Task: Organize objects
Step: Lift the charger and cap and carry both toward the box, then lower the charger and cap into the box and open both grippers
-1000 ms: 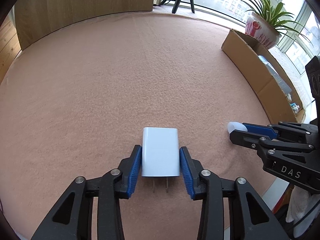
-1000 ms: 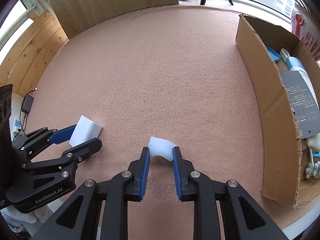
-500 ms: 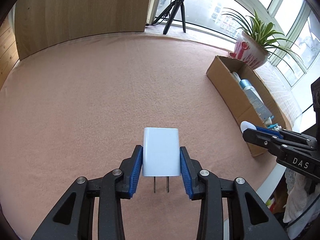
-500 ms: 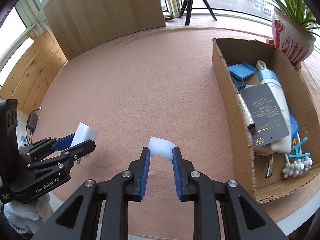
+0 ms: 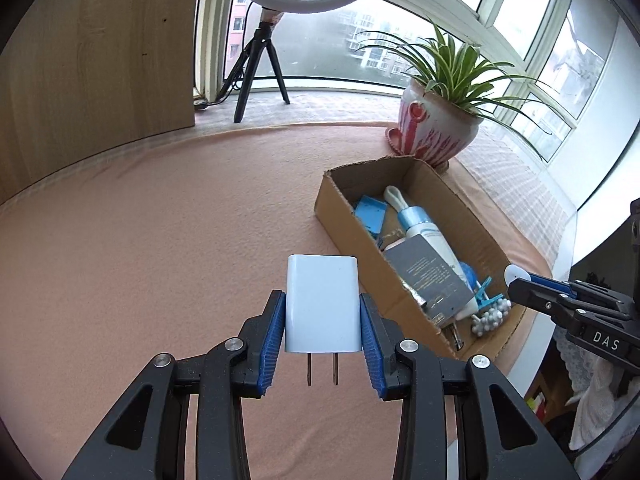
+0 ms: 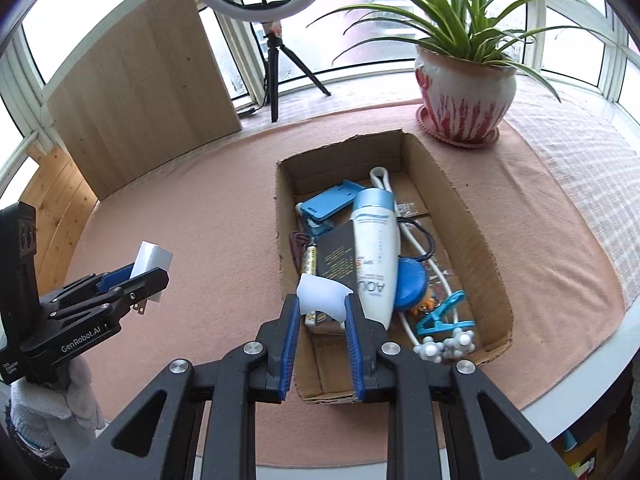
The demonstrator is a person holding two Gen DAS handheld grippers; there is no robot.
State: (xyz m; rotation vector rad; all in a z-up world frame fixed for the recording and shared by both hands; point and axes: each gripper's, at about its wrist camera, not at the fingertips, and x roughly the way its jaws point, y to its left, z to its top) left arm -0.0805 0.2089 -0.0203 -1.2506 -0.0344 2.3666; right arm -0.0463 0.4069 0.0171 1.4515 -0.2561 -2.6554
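At lower centre of the left wrist view, the left gripper [image 5: 322, 334] stands partly open and is clamped on a white USB wall charger [image 5: 321, 304], its blue pads [image 5: 272, 338] pressing the two narrow side faces of the block. The charger looks like a light, rigid plastic brick with smooth, rather slippery faces, so the flat sides are the sensible place to hold it; the grip sits on its lower half, and the top stands proud of the jaws. Its long axis runs up the frame, away from the camera, with the two metal prongs pointing back down toward the bottom edge. It hangs above the pink felt table cover [image 5: 160, 240], left of the cardboard box [image 5: 334, 216] at centre right. In the right wrist view, the right gripper [image 6: 322, 314] at lower centre is nearly closed and pinches a small translucent white piece [image 6: 322, 294], apparently soft silicone or thin plastic; what it is cannot be told. It seems very light and a little pliant, so a firm squeeze would likely deform it. It is curved, broadest across the frame between the pads, with its upper edge toward the top of the frame. It is over the near end of the box, above a white lotion tube [image 6: 376, 256], a dark card and blue clips.
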